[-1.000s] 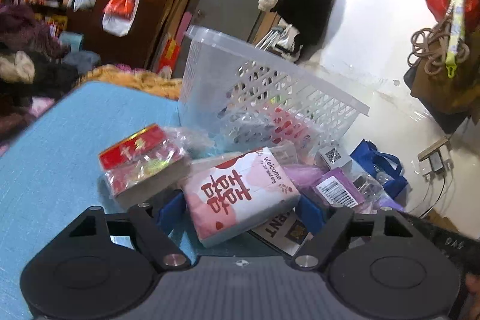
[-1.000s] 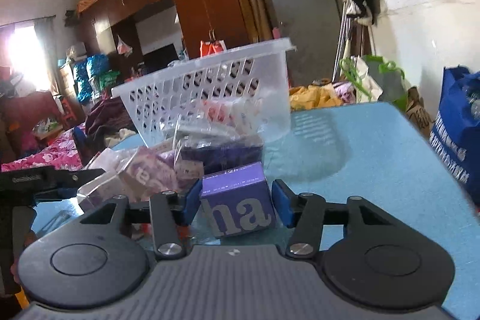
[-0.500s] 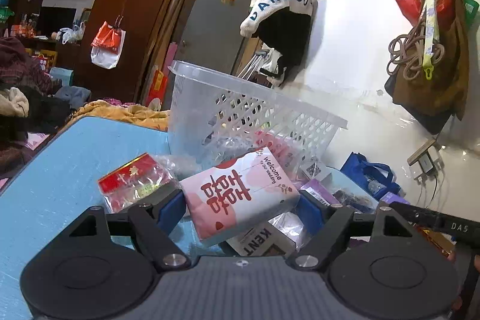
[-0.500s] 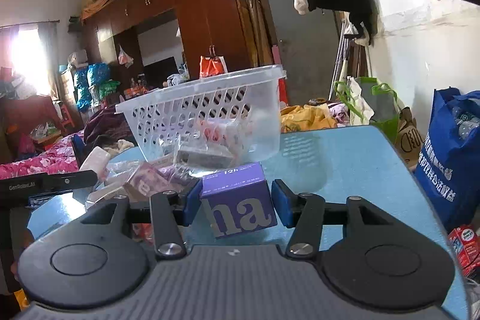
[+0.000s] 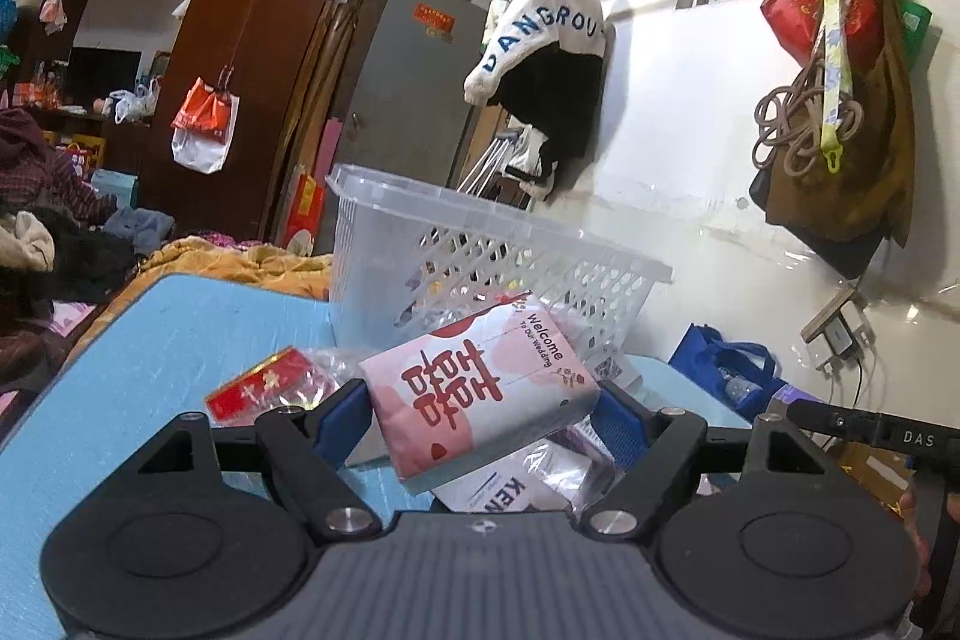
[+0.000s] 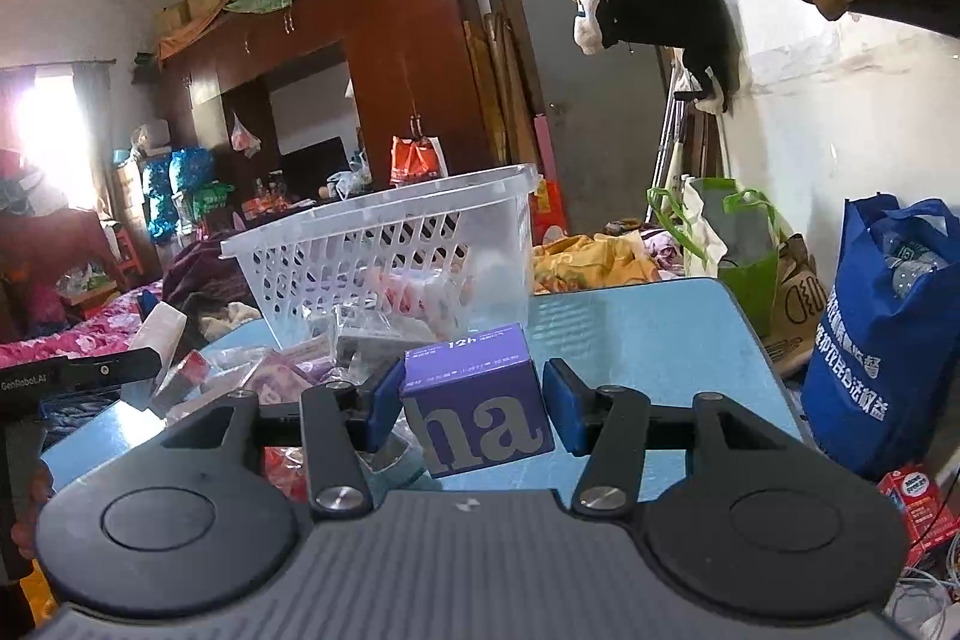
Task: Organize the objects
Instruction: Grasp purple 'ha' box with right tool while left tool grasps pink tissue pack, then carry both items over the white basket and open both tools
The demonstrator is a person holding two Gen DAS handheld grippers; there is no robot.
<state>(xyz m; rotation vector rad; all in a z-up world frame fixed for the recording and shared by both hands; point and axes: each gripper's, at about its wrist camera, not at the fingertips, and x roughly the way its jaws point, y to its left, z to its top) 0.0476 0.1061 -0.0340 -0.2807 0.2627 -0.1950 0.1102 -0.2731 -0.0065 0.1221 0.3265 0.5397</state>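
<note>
Now both hands are loaded. The left gripper [image 5: 480, 415] has its blue fingers [image 5: 339, 421] clamped on a pink-and-white packet [image 5: 480, 397] printed "Welcome", held tilted above the blue surface [image 5: 150, 364]. The right gripper [image 6: 474, 409] is clamped on a purple box [image 6: 477, 403] — big grey letters on its face — and that box hangs clear of the surface too. Just beyond both sits the white lattice basket [image 5: 480, 268], some things already inside. At its foot lies a loose heap of packets — a red-labelled bag [image 5: 270, 385] among them.
</note>
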